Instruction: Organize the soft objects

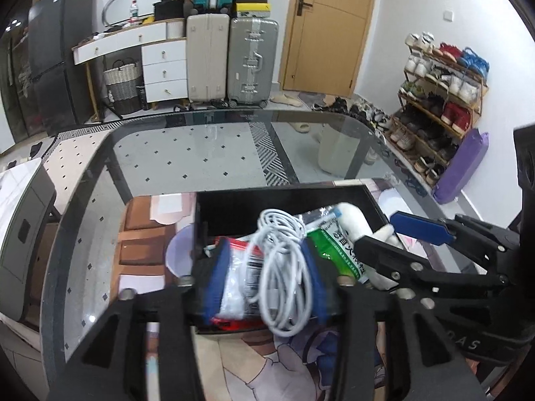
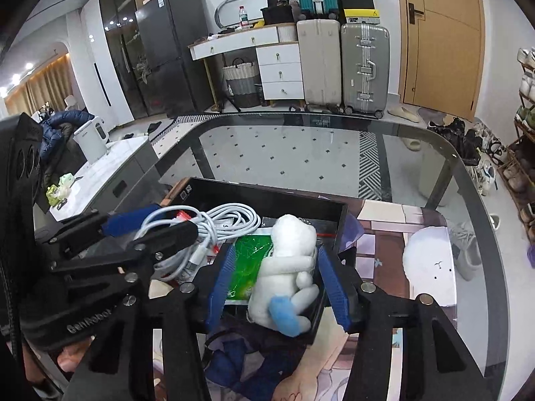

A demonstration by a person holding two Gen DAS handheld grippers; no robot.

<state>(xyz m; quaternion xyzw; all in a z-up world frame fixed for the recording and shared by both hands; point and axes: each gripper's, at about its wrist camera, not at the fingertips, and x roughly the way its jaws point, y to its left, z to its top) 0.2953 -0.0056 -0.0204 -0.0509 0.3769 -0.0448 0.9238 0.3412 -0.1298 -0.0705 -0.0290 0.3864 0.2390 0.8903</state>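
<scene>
A black box (image 1: 284, 202) (image 2: 267, 197) sits on a printed mat on the glass table. In it lie a coiled white cable (image 1: 284, 267) (image 2: 230, 220), a red and white packet (image 1: 240, 274), a green packet (image 1: 334, 250) (image 2: 249, 267) and a white plush toy (image 2: 287, 274) (image 1: 351, 220). My left gripper (image 1: 264, 280) (image 2: 150, 224) stands open, its blue pads either side of the cable and red packet. My right gripper (image 2: 277, 287) (image 1: 394, 234) is open around the plush toy, pads apart from it.
The printed mat (image 2: 384, 254) covers the near table part. Bare glass table top (image 1: 200, 153) lies beyond the box. Suitcases (image 1: 230, 56), a drawer desk, a wooden door and a shoe rack (image 1: 438, 100) stand in the room behind.
</scene>
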